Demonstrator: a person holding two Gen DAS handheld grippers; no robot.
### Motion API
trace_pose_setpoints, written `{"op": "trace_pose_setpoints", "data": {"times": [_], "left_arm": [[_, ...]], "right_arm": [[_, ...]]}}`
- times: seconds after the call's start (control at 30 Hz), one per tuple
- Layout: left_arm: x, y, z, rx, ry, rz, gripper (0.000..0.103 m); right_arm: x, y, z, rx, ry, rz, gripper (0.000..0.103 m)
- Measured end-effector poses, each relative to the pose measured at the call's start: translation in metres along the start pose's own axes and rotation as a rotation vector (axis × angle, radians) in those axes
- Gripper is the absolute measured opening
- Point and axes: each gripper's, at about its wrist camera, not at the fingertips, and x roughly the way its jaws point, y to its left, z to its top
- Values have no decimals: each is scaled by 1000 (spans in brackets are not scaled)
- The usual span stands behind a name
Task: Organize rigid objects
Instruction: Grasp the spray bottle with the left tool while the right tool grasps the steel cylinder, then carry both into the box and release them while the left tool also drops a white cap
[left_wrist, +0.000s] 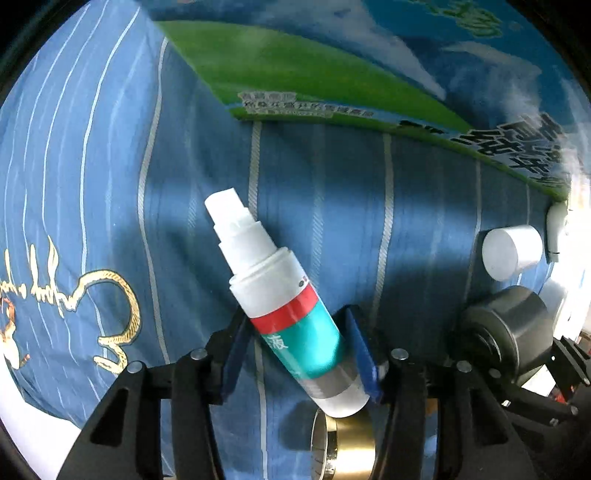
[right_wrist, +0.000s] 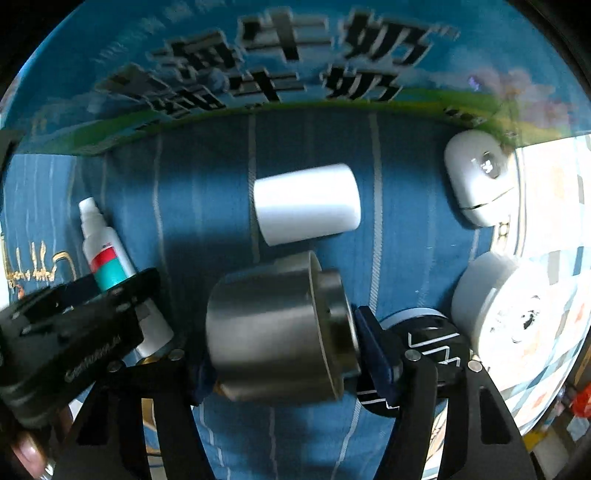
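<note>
My left gripper (left_wrist: 295, 350) is shut on a white spray bottle (left_wrist: 280, 295) with a red and teal label, held tilted with its nozzle up-left over the blue striped cloth (left_wrist: 110, 184). The bottle also shows in the right wrist view (right_wrist: 103, 251) at left. My right gripper (right_wrist: 284, 354) is shut on a grey metal cylinder (right_wrist: 273, 332), held sideways between the blue pads. The cylinder shows in the left wrist view (left_wrist: 506, 332) at right.
A white cap-like cylinder (right_wrist: 306, 203) lies on the cloth beyond the metal one. A white oval case (right_wrist: 476, 177) and a white round tin (right_wrist: 484, 306) sit right. A milk carton box (right_wrist: 295, 55) bounds the far side. A brass ring (left_wrist: 343, 446) lies under the bottle.
</note>
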Motion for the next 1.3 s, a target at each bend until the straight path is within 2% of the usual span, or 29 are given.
{"op": "trace_pose_setpoints", "data": {"times": [0.1,0.27,0.4,0.6,0.77,0.83,0.97,1.03,1.13,1.2,1.3], "left_arm": [[-23,11,-8,-13,-11,-10,36],[-36,25,-17,-18,-34,-18,31],[-58,35,-31,-16,-56,-36,30],[-105,54,-61,-17,-134,-77,30],[-160,64,-84,-3,-218,-110,30],[-184,62,-93,7,-244,-131,30],[-217,24,-71,32,-268,-182,30],[-221,11,-58,42,-287,-205,30],[-232,-4,-43,59,-301,-238,30],[-236,-17,-30,73,-305,-243,30],[-242,-33,-1,93,-298,-252,30]], "right_arm": [[10,13,-5,-12,-9,-34,67],[14,26,-18,-4,5,-43,66],[10,35,-35,6,0,-4,66],[-6,55,-60,8,-37,55,65],[-32,62,-88,20,-93,129,65],[-44,58,-89,23,-111,158,65],[-78,46,-102,35,-153,221,65],[-114,28,-95,38,-175,249,65],[-158,1,-79,32,-211,281,65],[-182,-35,-57,30,-235,291,65],[-210,-50,-22,29,-267,277,65]]}}
